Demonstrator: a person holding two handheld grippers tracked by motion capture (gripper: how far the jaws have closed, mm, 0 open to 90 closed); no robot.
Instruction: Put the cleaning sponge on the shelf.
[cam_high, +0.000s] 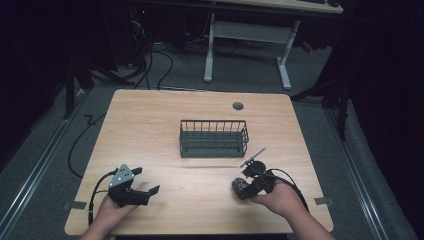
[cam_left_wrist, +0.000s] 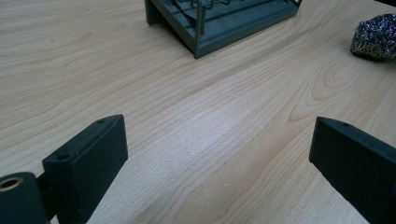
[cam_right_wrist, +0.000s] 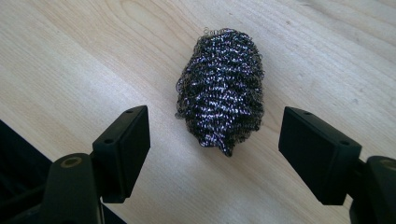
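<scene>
Both forearms come in from the near edge of the table (cam_high: 150, 107). Left gripper (cam_high: 146, 181) sits low over its near-left part, jaws wide apart, nothing between them. Right gripper (cam_high: 242, 186) sits over the near-right part, angled left, jaws spread wide, pads (cam_right_wrist: 125, 142) touching nothing.

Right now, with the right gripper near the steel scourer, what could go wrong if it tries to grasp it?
1. The right gripper is open and the steel wool scourer lies just ahead of its fingertips, not between them; closing now would likely miss it or only nip its near end.
2. The scourer looks light and springy, so one pad touching first may push it across the table.
</scene>
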